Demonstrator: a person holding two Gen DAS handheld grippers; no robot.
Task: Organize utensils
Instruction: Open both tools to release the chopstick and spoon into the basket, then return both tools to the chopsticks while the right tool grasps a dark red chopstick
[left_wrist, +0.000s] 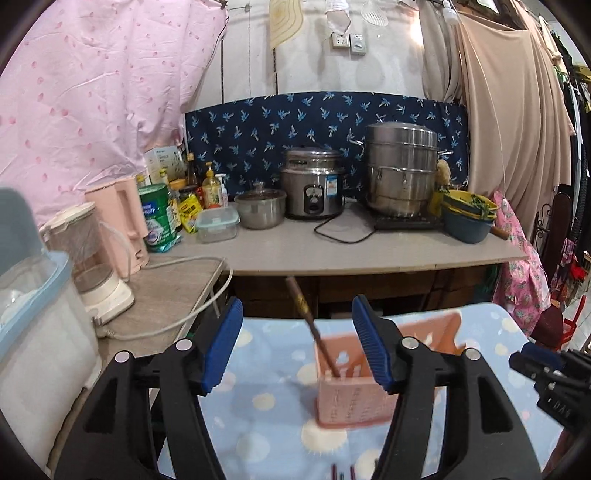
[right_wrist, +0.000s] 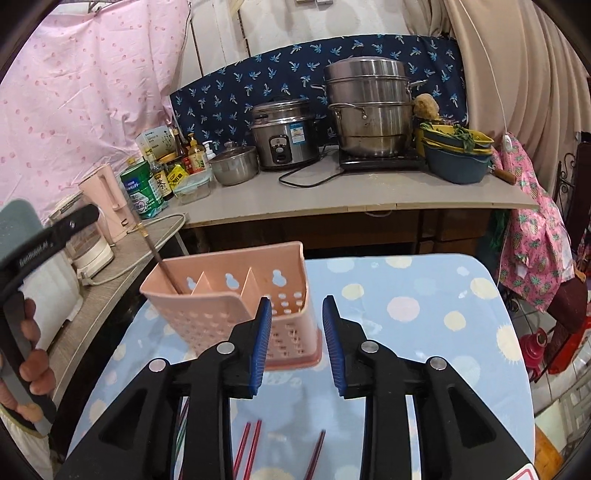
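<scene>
A pink perforated utensil holder (right_wrist: 229, 295) with three compartments stands on the blue dotted tablecloth (right_wrist: 406, 306). One brown chopstick (right_wrist: 159, 258) leans to the left in its left compartment. In the left wrist view that chopstick (left_wrist: 314, 328) rises between the blue pads of my left gripper (left_wrist: 295, 347), which is open and does not touch it. My right gripper (right_wrist: 295, 343) is open just in front of the holder, with nothing between its pads. Several red chopsticks (right_wrist: 251, 446) lie on the cloth below it.
Behind the table runs a counter (left_wrist: 369, 251) with a rice cooker (left_wrist: 314, 184), a steel steamer pot (left_wrist: 402, 170), a small pot, bottles and stacked bowls (left_wrist: 467, 218). A side shelf at the left holds a pink kettle (left_wrist: 122, 221) and a blender. A hand (right_wrist: 33, 332) holds the left gripper's frame.
</scene>
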